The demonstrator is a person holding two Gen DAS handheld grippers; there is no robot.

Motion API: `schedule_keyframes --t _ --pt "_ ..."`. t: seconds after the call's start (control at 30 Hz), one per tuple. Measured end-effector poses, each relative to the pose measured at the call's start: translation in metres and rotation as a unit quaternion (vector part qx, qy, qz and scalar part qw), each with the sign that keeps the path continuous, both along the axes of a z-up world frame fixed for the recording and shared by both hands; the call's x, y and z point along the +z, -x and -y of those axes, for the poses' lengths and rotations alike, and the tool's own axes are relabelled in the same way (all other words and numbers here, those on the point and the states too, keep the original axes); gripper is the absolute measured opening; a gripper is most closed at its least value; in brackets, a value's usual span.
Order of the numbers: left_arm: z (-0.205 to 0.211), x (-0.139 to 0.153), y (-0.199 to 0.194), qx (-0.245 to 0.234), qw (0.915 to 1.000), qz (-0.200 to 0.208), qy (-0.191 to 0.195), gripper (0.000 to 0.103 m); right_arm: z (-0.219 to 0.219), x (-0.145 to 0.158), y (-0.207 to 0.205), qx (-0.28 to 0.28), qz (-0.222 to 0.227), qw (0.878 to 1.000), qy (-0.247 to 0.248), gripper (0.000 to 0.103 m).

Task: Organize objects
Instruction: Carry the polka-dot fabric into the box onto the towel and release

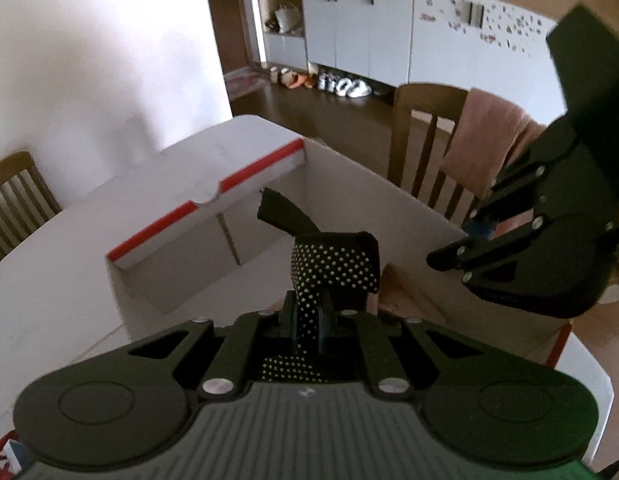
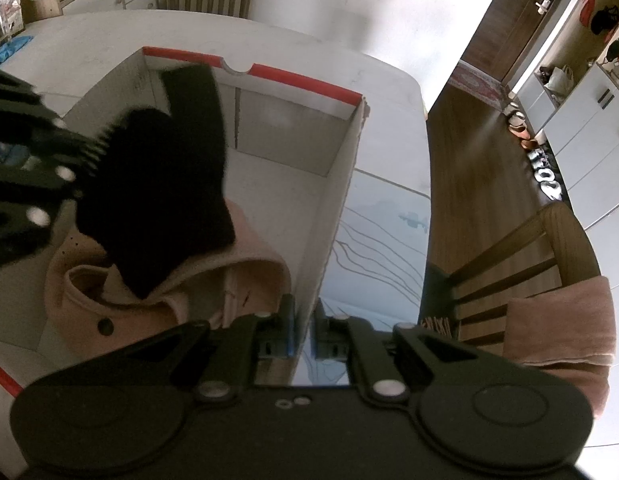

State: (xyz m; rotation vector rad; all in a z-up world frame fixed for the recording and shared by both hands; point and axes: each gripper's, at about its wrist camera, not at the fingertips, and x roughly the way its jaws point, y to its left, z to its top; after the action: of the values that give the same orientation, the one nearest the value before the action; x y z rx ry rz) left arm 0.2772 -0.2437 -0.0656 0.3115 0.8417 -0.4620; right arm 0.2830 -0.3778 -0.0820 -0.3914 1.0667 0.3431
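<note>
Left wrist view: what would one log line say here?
left claw: shut on black dotted sock | over white box | right claw: shut on box wall

The sock (image 1: 333,264) is seen as black knitted cloth studded with small pale rubbery dots. The box (image 2: 337,184) is made of matt white cardboard, edged with a red strip. The garment (image 2: 197,292) inside is soft, pale pink cloth. Each tool (image 1: 305,320) is moulded in matt black plastic with shiny metal rivets. The surface (image 2: 389,216) looks smooth and glossy, the chair (image 2: 521,264) varnished wood.
</note>
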Motion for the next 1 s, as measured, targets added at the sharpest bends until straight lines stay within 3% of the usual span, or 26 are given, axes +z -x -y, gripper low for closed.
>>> schedule_keyframes --t 0.3,0.5,0.57,0.7,1.0 --pt "0.021 -0.034 -0.007 -0.036 0.9965 -0.059 -0.046 0.008 0.001 0.000 0.000 0.000 0.000 1.000 0.001 0.006" --pt "0.018 -0.038 -0.004 -0.041 0.9951 -0.076 -0.048 0.010 0.001 0.000 0.000 0.000 0.000 1.000 0.001 0.006" --pt "0.017 -0.037 -0.004 -0.044 0.9948 -0.082 -0.041 0.018 0.001 0.000 0.000 0.000 0.000 1.000 0.000 0.006" --pt "0.014 -0.033 0.004 -0.041 0.9961 -0.074 -0.024 0.074 0.000 0.000 0.000 0.000 0.000 1.000 0.001 0.006" --pt "-0.006 -0.010 0.028 -0.022 0.9987 -0.045 0.009 0.075 0.001 0.000 0.000 0.001 0.000 1.000 0.001 0.007"
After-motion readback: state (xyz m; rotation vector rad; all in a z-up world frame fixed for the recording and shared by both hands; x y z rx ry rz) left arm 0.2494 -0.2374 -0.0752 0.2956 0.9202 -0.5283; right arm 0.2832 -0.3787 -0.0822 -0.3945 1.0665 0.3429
